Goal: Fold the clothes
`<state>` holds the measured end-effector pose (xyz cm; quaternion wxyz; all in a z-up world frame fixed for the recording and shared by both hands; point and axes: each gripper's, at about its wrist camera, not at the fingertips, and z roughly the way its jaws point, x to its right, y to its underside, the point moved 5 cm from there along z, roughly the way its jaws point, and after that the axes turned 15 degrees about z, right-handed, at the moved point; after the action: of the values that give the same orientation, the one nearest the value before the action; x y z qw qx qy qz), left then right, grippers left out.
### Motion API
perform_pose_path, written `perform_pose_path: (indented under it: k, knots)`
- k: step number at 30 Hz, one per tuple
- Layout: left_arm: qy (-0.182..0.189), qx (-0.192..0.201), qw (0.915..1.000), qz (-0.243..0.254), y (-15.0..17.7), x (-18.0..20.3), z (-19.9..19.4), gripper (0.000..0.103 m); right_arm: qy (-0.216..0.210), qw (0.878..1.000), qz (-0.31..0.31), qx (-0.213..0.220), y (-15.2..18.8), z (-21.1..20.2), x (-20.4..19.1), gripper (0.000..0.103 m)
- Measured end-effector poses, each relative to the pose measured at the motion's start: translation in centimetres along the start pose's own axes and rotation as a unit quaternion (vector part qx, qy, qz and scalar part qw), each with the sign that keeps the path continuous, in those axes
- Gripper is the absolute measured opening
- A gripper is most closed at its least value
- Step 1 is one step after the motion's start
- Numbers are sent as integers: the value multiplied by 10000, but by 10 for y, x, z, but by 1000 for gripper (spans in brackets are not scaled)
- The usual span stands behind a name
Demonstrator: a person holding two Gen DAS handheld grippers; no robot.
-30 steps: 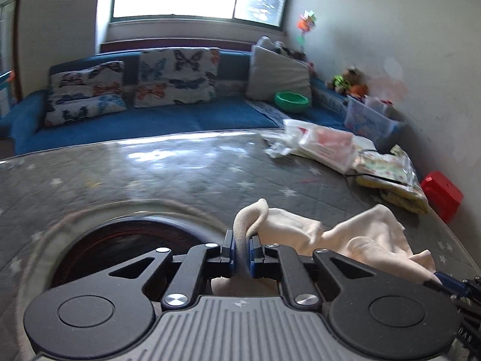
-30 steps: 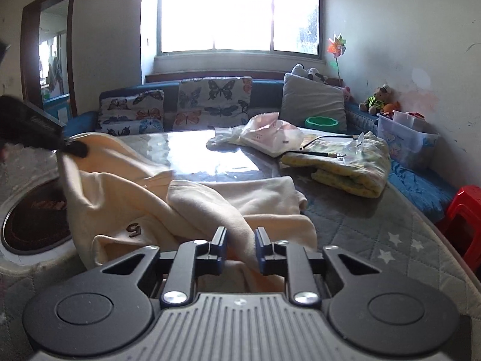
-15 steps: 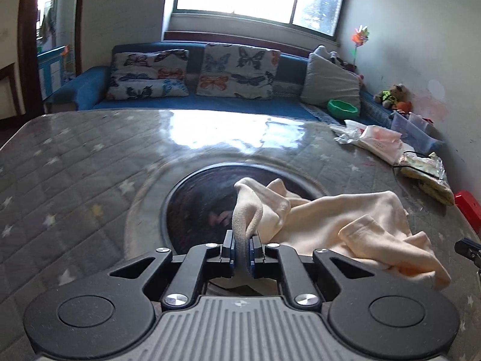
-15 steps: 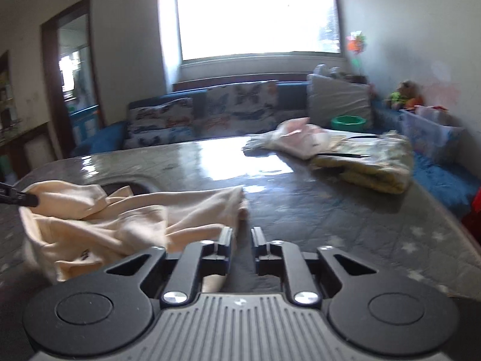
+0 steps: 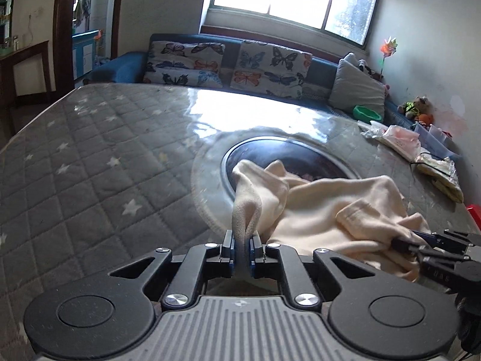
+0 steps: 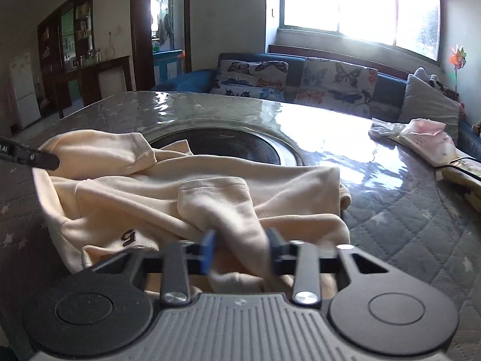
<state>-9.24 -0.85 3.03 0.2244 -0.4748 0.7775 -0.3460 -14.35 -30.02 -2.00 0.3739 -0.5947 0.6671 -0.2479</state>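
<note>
A cream sweatshirt (image 5: 327, 207) lies crumpled on the grey quilted table, partly over a dark round inset. My left gripper (image 5: 242, 248) is shut on a fold of its edge. In the right wrist view the same sweatshirt (image 6: 210, 180) spreads in front of me, with a small dark logo low on the left. My right gripper (image 6: 240, 248) is open, and a sleeve cuff lies between its jaws. The right gripper also shows at the right edge of the left wrist view (image 5: 421, 246), at the cloth's near corner. The left gripper's tip shows at the left of the right wrist view (image 6: 45, 161).
The dark round inset (image 6: 222, 147) sits mid-table. Plastic bags and folded items (image 5: 399, 141) lie at the table's far right, with a black cable. A blue sofa with butterfly cushions (image 5: 234, 66) runs behind the table. A red stool (image 5: 475, 213) stands at the right.
The right gripper was shut and clear of the cloth half a second ago; now its jaws are wide open around the sleeve cuff. The left gripper keeps its hold and has drawn back leftward.
</note>
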Motion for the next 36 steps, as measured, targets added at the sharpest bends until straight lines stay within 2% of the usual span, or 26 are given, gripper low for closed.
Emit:
perform_pose_path:
  k: [4,7,10,13,15,16,17,18,21,25,27,32,36]
  knots:
    - [-55,-73,10000,-38,13,-3,-4,13,240,9986,206,435,-8,-21,14,8]
    - [-59,-38,10000,8,18,-1,-8,15,629,9941,384,795,-16,-42,33,8]
    - [-153,-12,9999,46,21,2,-10,18,1201,9842,663,1123,-21,-68,65,8]
    - [-152,-6,9999,57,26,4,-12,21,1616,9747,943,1222,-15,-87,95,8]
    - [-209,-10,9998,60,29,5,-14,34,1839,9697,1133,1142,-6,-94,112,12]
    - [-234,11,9997,64,30,6,-16,37,1922,9677,1219,1082,-2,-96,120,16]
    - [-254,23,9997,69,31,6,-19,45,1989,9656,1295,1061,3,-98,126,25]
    - [-283,38,9996,68,31,5,-22,48,2047,9635,1349,1076,8,-101,131,26]
    - [-360,138,9992,95,28,3,-31,53,2062,9607,1448,1168,16,-108,135,27]
    - [-548,280,9981,69,20,-3,-39,61,1747,9664,1375,1294,19,-115,123,30]
    - [-647,274,9975,21,16,-4,-38,63,1533,9717,1286,1258,18,-110,111,35]
    - [-843,179,9962,-143,8,-9,-24,63,1168,9830,978,1029,22,-87,90,38]
    - [-833,-11,9963,-199,0,-14,-2,63,993,9872,914,850,27,-74,83,40]
